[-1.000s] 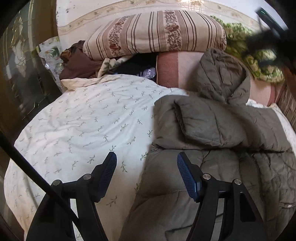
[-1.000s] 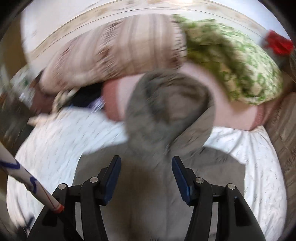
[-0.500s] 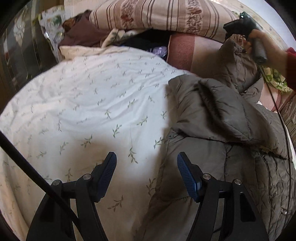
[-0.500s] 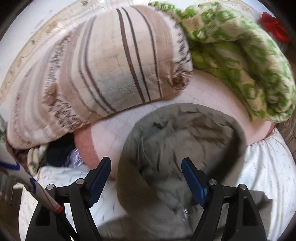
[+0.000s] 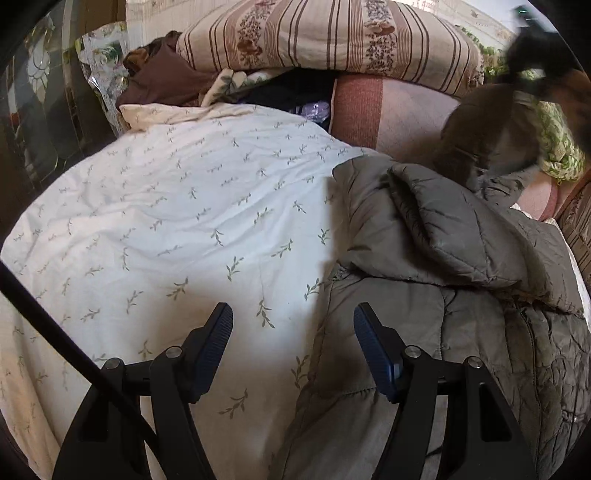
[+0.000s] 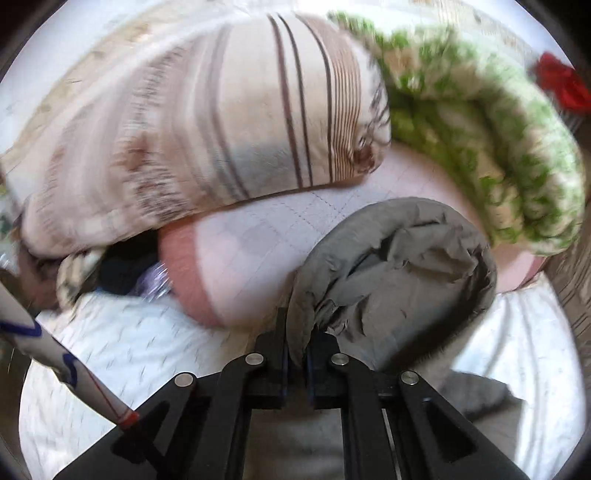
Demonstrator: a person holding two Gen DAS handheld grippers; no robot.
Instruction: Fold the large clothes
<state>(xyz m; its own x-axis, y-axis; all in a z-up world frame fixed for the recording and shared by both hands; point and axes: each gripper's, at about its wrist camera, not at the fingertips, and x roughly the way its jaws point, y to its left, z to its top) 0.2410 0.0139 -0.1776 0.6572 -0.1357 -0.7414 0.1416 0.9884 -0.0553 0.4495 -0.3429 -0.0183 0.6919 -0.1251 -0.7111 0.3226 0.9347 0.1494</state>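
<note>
The grey padded jacket (image 5: 436,295) sprawls on my leaf-print duvet (image 5: 177,229), puffy, soft, probably slippery. My right gripper (image 6: 297,354) has just closed, pinching its hood (image 6: 399,280) rim, a sensible hold; my left gripper (image 5: 293,336) hangs half-open over the jacket's edge, holding nothing.

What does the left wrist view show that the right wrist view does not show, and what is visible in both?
Only the left wrist view shows the open left gripper over the edge of the jacket, the jacket's folded sleeve, and brown clothes beside the pillows.

Only the right wrist view shows the right gripper shut on the hood; its jaws have just been closing, with hood fabric between them. It also shows a red item.

Both show the striped pillow, the pink cushion, the green floral quilt and the white leaf-print sheet.
</note>
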